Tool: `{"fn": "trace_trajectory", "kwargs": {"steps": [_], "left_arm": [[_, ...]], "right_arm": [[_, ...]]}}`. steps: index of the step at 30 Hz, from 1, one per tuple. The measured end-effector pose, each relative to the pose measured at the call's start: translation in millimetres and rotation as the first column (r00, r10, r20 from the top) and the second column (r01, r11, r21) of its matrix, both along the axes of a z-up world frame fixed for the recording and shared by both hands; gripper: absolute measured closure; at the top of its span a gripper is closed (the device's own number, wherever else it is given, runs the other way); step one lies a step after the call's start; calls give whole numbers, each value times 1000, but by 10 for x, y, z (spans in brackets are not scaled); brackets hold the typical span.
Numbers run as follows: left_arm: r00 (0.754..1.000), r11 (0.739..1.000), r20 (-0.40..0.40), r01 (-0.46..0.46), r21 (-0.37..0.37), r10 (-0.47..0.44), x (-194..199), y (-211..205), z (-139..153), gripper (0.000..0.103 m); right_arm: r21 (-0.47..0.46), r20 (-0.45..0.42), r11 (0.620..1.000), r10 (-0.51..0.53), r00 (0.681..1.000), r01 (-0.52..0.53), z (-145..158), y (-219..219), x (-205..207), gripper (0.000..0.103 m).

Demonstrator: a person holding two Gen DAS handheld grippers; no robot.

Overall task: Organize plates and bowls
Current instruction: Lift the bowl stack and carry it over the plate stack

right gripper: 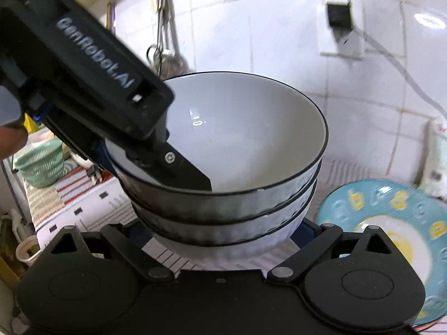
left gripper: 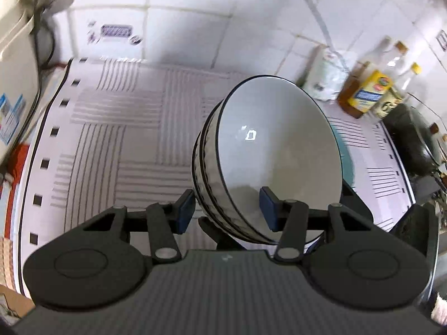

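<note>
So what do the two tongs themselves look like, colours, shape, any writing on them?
Both tongs are matte black plastic. The left tongs have blue pads on the fingertips, scissor-style linkage bars with silver pivot pins, and two round black housings over a ribbed grey body. From the right wrist view, their side carries white "GenRobot.AI" lettering. The right tongs share that black linkage design.

White tiled wall (left gripper: 251, 22) – striped cloth (left gripper: 117, 128) over the counter – oil bottles (left gripper: 371, 83) at right

Counter (left gripper: 117, 128) under a striped cloth

On it rest a blue patterned plate (right gripper: 391, 240), oil bottles (left gripper: 371, 89) and a white bag (left gripper: 327, 75) by the tiled wall.
</note>
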State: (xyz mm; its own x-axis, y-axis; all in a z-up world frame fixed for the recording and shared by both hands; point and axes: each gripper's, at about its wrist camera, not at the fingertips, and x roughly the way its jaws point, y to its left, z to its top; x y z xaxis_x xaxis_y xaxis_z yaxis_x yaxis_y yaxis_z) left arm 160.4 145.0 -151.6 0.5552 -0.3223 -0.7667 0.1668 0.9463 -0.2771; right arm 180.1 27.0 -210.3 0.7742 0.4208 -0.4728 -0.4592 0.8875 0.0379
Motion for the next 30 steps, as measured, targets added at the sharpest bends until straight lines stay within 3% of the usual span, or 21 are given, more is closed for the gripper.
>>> {"fn": "trace_trajectory", "kwargs": {"steps": [3, 10, 20, 30], "left_arm": [[1000, 1000, 18, 24, -2, -24, 6, -163, 100, 54], [996, 996, 15, 90, -23, -90, 192, -579, 184, 54], [983, 983, -19, 182, -5, -182, 483, -1103, 39, 54], [978, 979, -45, 205, -10, -205, 765, -1389, -202, 54]], "right_arm": [[-35, 59, 999, -19, 998, 21, 104, -118, -64, 3], [-59, 87, 994, -86, 992, 92, 236, -506, -102, 3], [-68, 42, 979, -192, 981, 194, 130, -972, -34, 3], [-82, 17, 962, -260, 965, 261, -35, -1239, 92, 4]]}}
